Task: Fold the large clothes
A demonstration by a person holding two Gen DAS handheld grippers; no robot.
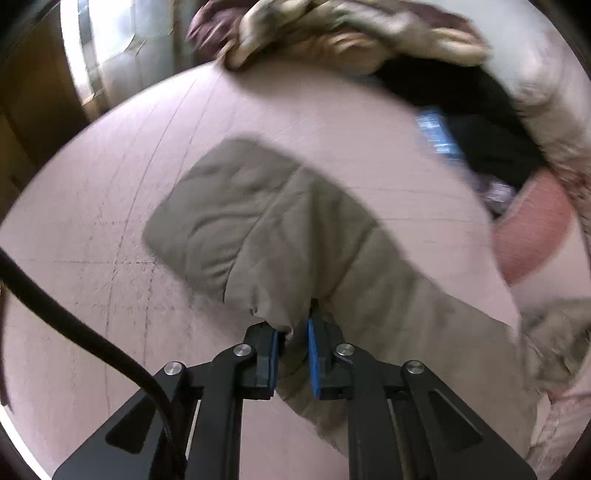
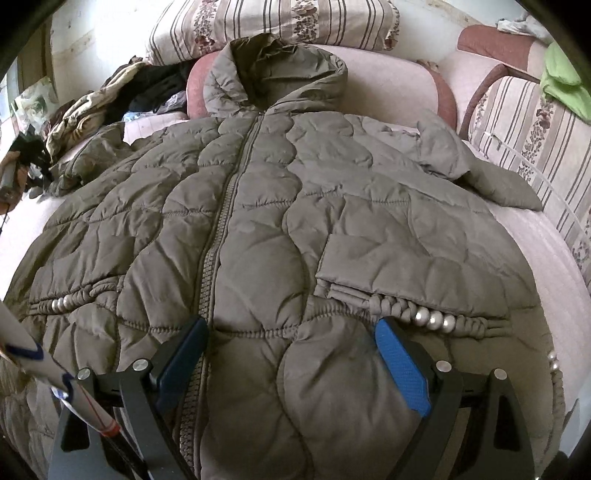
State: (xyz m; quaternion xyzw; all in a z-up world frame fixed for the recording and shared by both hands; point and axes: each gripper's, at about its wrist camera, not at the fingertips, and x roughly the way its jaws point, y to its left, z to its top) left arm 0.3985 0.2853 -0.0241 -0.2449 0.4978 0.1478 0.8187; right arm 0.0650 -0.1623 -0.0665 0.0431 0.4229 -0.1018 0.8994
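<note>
An olive-green quilted hooded jacket (image 2: 295, 206) lies front up and zipped on a pink sofa seat (image 2: 532, 236), hood toward the backrest. My right gripper (image 2: 291, 332) is open, its blue-padded jaws wide apart just above the jacket's lower front. In the left wrist view, my left gripper (image 1: 293, 332) is shut on the cuff end of the jacket's sleeve (image 1: 258, 225), which is lifted above the pink seat (image 1: 110, 221) and hangs from the jaws. The left wrist view is motion-blurred.
A heap of other clothes (image 2: 122, 96), beige and black, lies at the sofa's left end; it also shows in the left wrist view (image 1: 332, 33). Striped floral cushions (image 2: 273, 26) line the back. An armchair (image 2: 524, 118) with a green cloth (image 2: 561, 85) stands at right.
</note>
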